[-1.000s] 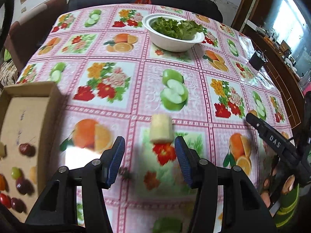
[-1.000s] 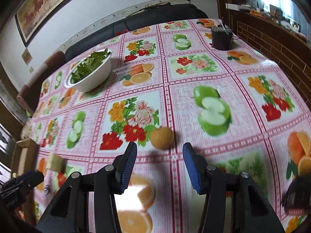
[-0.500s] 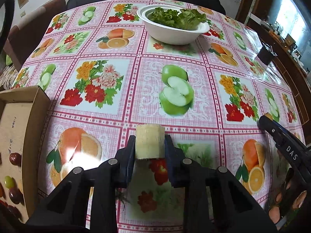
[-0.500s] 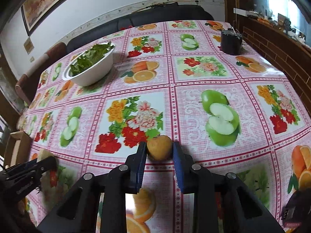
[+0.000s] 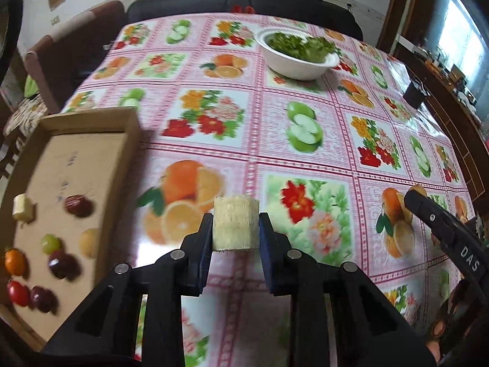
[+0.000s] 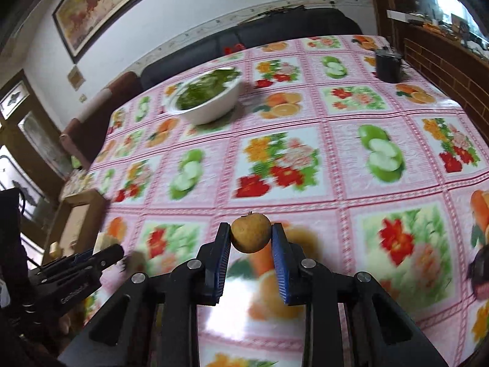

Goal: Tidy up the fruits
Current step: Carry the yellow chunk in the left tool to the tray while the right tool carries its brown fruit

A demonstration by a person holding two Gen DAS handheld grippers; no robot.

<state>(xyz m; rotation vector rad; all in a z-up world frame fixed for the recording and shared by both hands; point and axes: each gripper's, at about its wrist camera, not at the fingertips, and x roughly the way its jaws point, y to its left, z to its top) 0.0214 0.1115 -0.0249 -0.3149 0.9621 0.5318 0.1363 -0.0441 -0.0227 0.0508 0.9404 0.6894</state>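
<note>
1. I have a pale, fibrous cylinder of fruit pinched between the fingers of the left gripper. It stands upright, long axis vertical, and looks lifted clear of the desk.
2. The right gripper has its fingers closed narrowly on a small round brownish fruit, likewise held above the cloth.
3. What the coming move turns on, as I judge it: the cardboard box lies to the left of the left gripper, just beside it. The left gripper is clearly the nearer of the two; in the right wrist view the box sits far off at the left edge, beyond the other tool.
4. Count inside the box, motion blur allowing: one pale chunk like the one I carry, about four dark red fruits, one green, one yellowish, one orange, one bright red. That makes roughly nine pieces.
5. Farther out on the desk I see one white bowl of greens and one dark cup at the far right.
</note>
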